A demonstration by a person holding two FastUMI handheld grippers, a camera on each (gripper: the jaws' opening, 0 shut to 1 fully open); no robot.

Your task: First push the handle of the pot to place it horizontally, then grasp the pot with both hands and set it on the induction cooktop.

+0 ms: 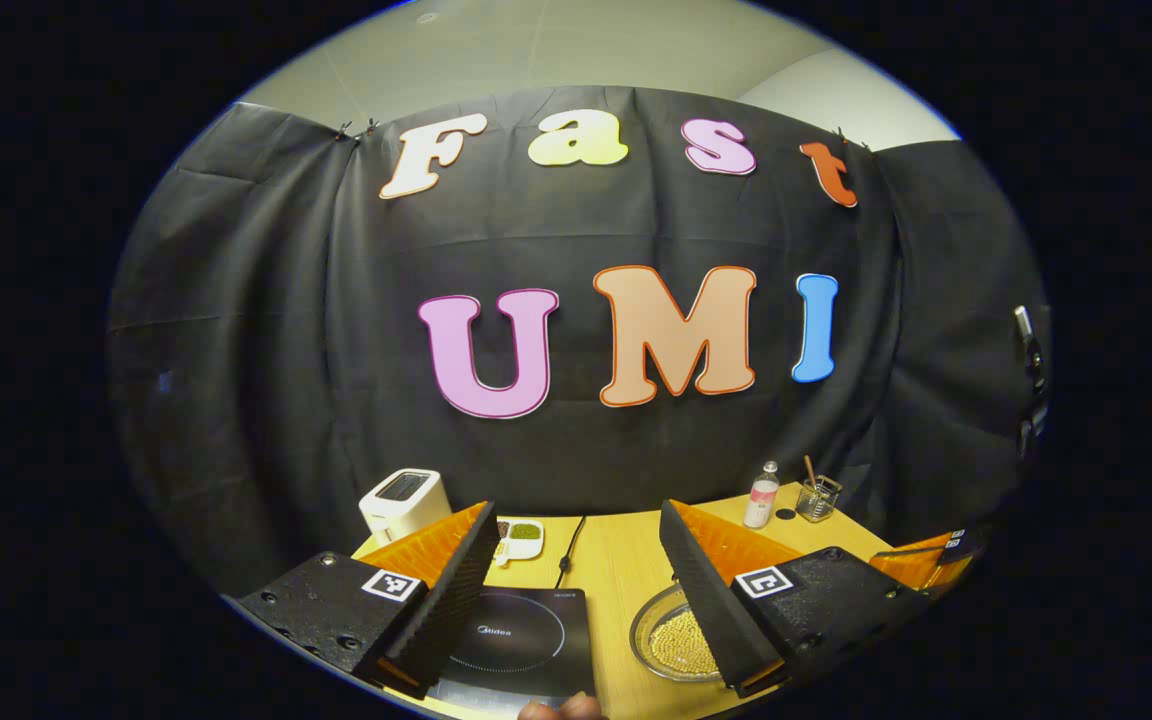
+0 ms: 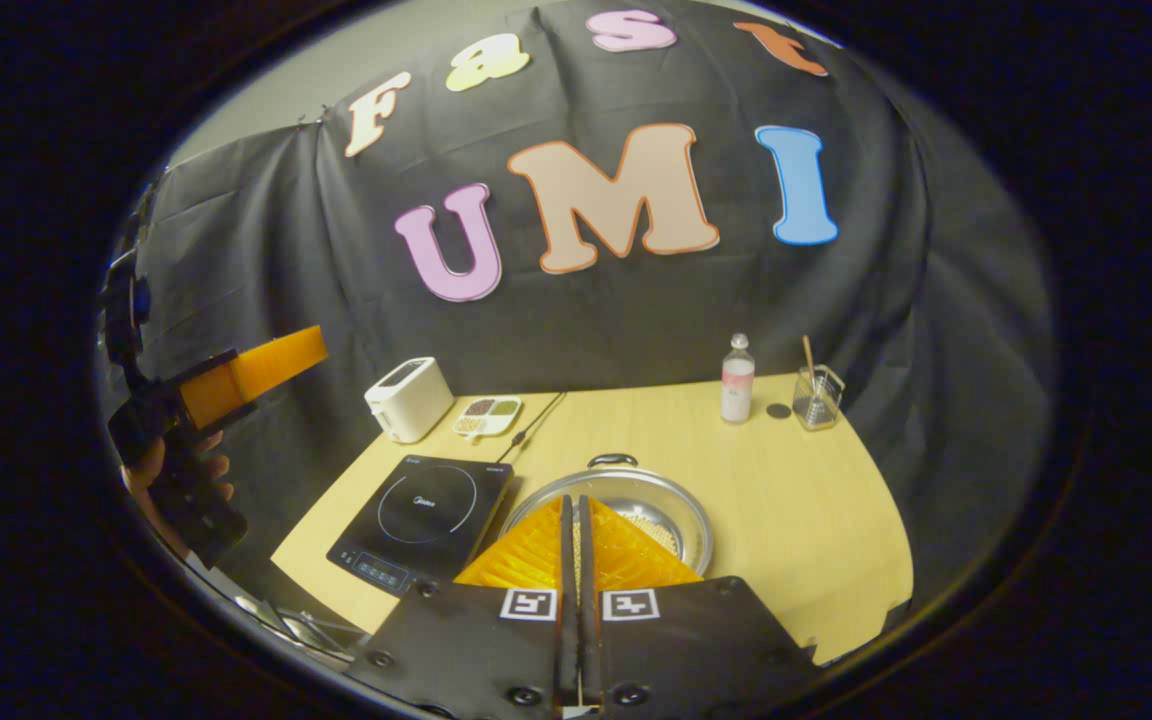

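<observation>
Two fingers of right hand-held gripper [image 2: 576, 520] clenched above pot [image 2: 636, 500], left hand-held gripper [image 1: 576, 560] released, seemingly higher.

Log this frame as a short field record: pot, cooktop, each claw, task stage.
pot: round steel pot holding pale beads, on the wooden table, right of the cooktop
cooktop: flat black induction cooktop, nothing on it
left claw: open, raised above the table
right claw: shut, empty, hovering at the pot's near side
stage: pot not yet on the cooktop
</observation>
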